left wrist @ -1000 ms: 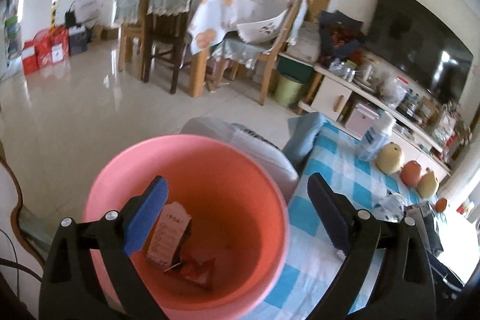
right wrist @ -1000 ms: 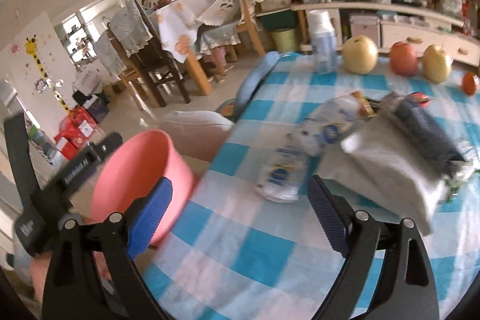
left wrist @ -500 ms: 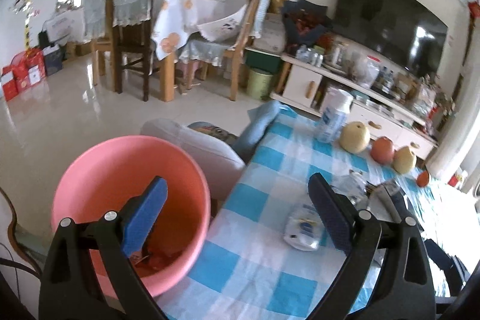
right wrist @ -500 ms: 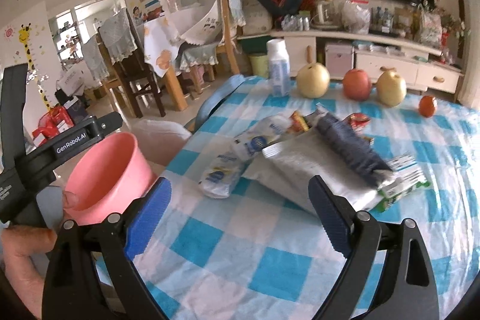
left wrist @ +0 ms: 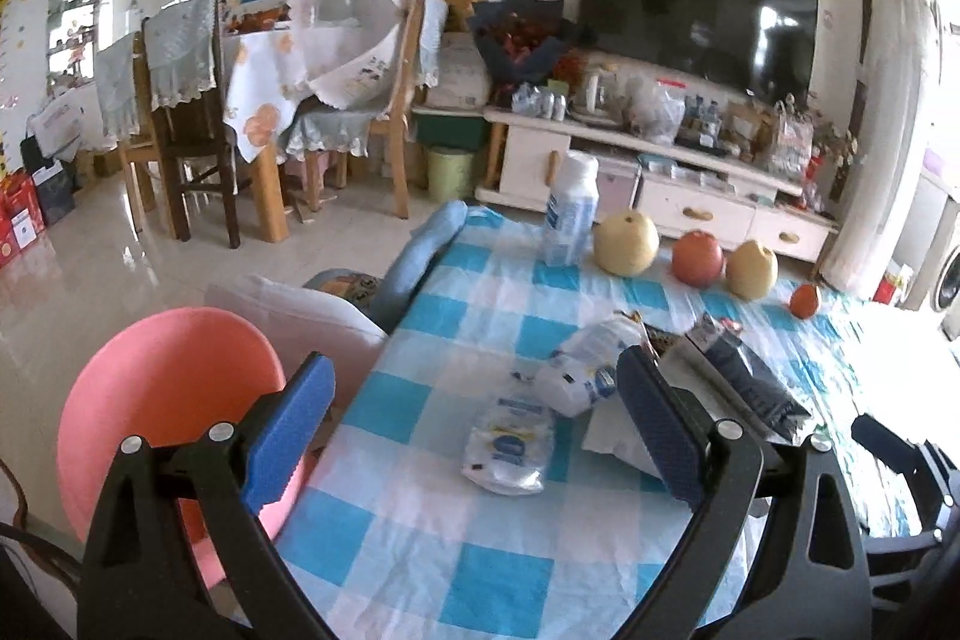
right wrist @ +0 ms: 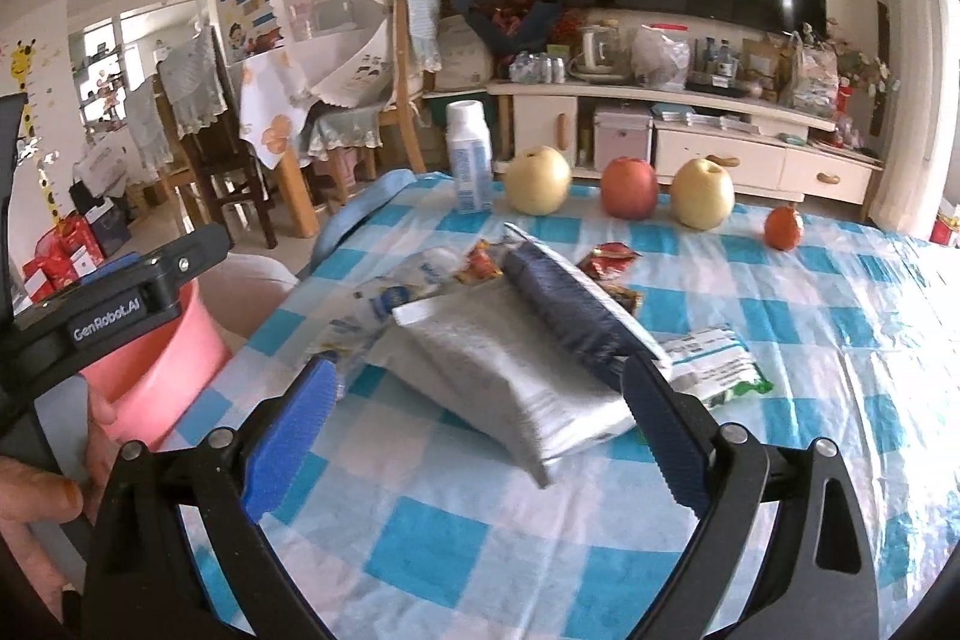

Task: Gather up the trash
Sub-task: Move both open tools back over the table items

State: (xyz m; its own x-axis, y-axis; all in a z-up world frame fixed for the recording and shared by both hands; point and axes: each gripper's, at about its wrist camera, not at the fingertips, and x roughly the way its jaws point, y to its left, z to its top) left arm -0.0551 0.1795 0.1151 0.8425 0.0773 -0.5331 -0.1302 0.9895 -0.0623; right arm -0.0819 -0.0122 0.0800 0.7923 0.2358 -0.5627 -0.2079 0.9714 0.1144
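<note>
Both my left gripper (left wrist: 474, 424) and right gripper (right wrist: 477, 424) have jaws apart and empty. The crumpled plastic wrapper (left wrist: 510, 445) lies at 12 o'clock of the left one, the pink bin (left wrist: 168, 400) at 9. I'd straddle the wrapper, pinch its bunched middle, then lift clear of the tablecloth (left wrist: 468, 568).

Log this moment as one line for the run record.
left gripper: open, empty | right gripper: open, above grey mailer bag | pink bucket: beside table edge | crushed bottle: on checked cloth
</note>
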